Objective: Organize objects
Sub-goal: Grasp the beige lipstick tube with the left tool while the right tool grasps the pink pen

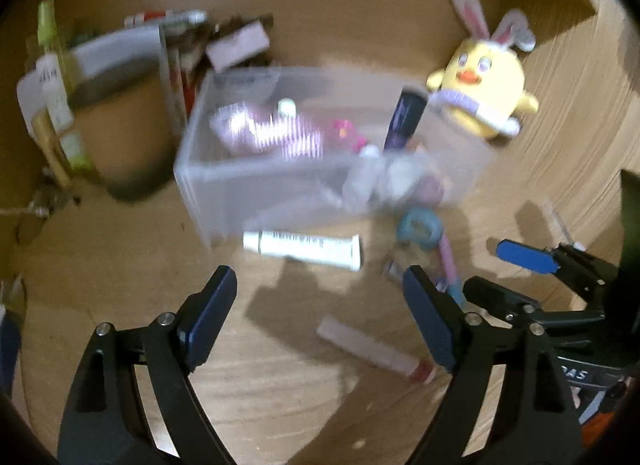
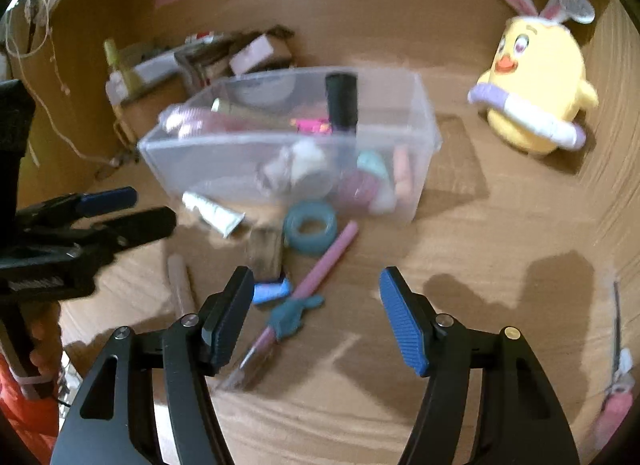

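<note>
A clear plastic bin (image 1: 224, 185) (image 2: 172, 161) stands on the wooden surface and holds several small items, among them a dark bottle (image 2: 341, 101). In front of it lie a white tube (image 1: 304, 249) (image 2: 212, 211), a teal tape ring (image 2: 310, 231), a pink pen (image 2: 332, 257) with a teal charm, a small blue clip (image 2: 270, 291) and a pale pink tube (image 1: 376, 349). My left gripper (image 1: 320, 305) hangs open above the bare wood between the white tube and the pink tube. My right gripper (image 2: 315, 285) is open over the pen, with nothing held.
A yellow plush chick with bunny ears (image 1: 484, 85) (image 2: 536, 97) sits at the back right. Boxes and bottles (image 1: 52, 65) crowd the back left. Cardboard walls ring the surface. A pink object (image 2: 612, 413) lies at the far right edge.
</note>
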`<state>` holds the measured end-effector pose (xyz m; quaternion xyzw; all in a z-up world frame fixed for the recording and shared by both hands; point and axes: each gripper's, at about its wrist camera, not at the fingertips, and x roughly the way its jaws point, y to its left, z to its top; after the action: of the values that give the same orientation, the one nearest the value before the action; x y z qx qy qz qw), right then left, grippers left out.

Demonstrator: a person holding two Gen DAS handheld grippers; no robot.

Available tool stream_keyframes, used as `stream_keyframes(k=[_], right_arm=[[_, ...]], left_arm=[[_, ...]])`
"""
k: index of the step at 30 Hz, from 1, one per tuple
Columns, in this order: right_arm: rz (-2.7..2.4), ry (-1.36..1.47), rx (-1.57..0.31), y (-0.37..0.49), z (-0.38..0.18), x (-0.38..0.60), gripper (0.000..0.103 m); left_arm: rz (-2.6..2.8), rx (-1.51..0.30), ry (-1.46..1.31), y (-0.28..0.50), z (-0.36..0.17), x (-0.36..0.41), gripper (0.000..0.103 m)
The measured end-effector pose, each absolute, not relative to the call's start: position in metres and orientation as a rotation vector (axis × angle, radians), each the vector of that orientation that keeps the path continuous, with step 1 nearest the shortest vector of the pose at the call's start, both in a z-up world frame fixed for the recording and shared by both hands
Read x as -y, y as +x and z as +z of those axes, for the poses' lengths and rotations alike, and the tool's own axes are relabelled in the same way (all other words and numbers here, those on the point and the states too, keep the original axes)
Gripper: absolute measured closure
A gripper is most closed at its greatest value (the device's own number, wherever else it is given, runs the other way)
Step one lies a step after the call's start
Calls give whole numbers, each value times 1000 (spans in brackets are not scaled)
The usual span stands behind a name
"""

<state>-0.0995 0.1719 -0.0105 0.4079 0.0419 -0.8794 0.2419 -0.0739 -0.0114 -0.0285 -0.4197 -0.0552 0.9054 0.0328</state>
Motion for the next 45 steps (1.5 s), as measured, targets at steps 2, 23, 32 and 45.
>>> stream_keyframes(k=[2, 23, 32, 45], right_arm=[[-2384, 1138, -118, -96, -17, -170, 41], [-2400, 1125, -193, -78, -32, -177, 86], [-2442, 1123, -194, -72, -28, -192, 88], [-2433, 1171, -186, -88, -27, -193, 76]], left_arm=[[2790, 170, -1350, -72, -39, 6, 20], [2808, 53, -1383, -27, -57, -1, 79], [2792, 140, -1340, -25, -49, 7, 89], [2860, 125, -1089, -31, 2, -2, 89]])
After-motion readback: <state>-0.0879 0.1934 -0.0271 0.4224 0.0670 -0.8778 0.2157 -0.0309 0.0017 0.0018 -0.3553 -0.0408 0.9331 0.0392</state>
